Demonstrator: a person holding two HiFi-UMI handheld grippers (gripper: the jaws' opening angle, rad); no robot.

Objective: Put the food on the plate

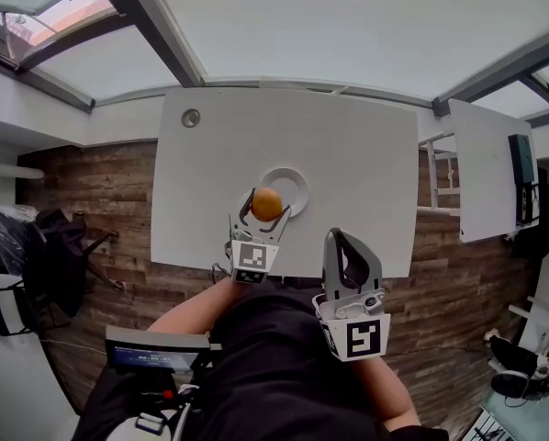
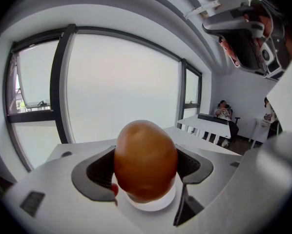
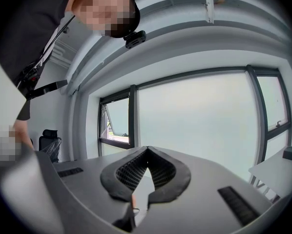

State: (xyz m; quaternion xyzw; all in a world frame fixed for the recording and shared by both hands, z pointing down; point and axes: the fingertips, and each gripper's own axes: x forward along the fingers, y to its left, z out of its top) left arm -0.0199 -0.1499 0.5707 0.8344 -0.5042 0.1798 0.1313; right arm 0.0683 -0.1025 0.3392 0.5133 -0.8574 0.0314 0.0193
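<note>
On my left, the left hand-held gripper [image 1: 265, 211] had its jaws spread wide and clamped on an orange-brown, egg-shaped piece of food [image 2: 146, 160], one ribbed pad on each flank, so I judged the wide setting came from the food's girth and not from any release. I had it tilted slightly downward so the food hung over the near rim of the white plate [image 1: 297, 177] on the white worktop [image 1: 366, 154]. Whether the food touched the plate I could not tell. To me the step in hand was the set-down, which called for lowering into the plate's well before parting the jaws, since a rounded thing could roll. Further right, the right hand-held gripper [image 3: 147, 152] was closed, empty, and held back at the worktop's near edge, out of the way.
</note>
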